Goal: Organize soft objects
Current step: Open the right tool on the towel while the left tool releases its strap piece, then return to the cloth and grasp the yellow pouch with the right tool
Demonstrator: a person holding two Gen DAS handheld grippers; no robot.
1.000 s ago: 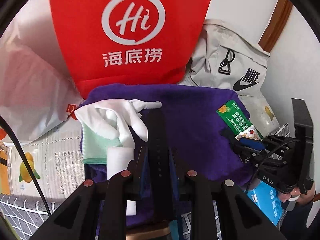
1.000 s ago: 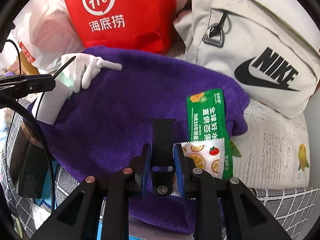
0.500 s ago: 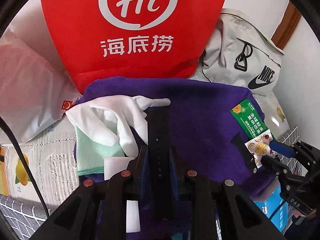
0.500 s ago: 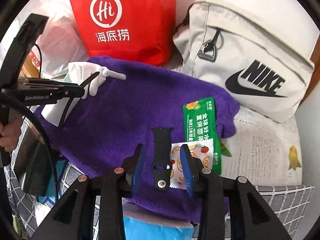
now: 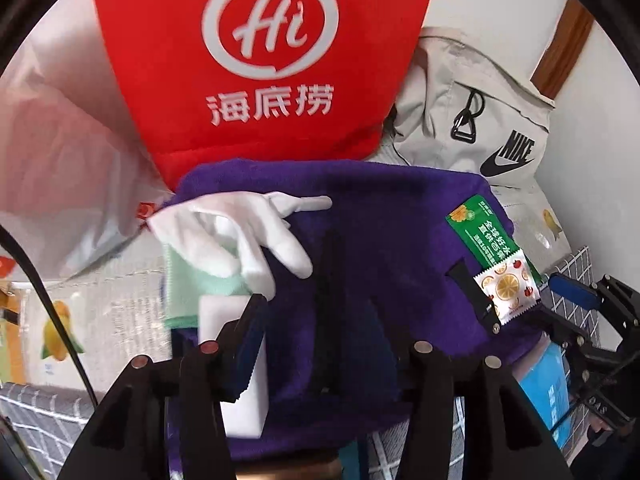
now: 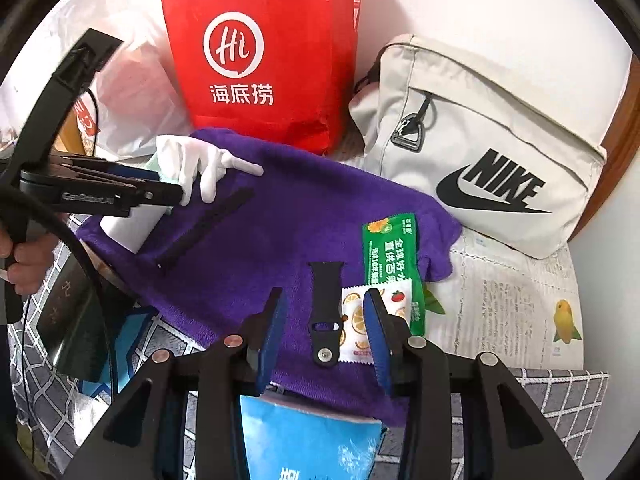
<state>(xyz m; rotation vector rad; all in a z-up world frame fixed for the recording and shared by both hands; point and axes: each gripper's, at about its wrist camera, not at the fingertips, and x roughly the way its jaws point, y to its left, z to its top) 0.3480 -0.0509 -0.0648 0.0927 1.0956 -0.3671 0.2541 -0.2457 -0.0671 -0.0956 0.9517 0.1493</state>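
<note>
Two watch straps (image 6: 327, 312) (image 6: 208, 229), one glove (image 6: 192, 160), one towel (image 6: 288, 232), one sachet (image 6: 390, 264).

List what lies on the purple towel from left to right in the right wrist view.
white glove → long black strap piece → short black strap piece with the buckle hole → green snack packet, all on the purple towel.
</note>
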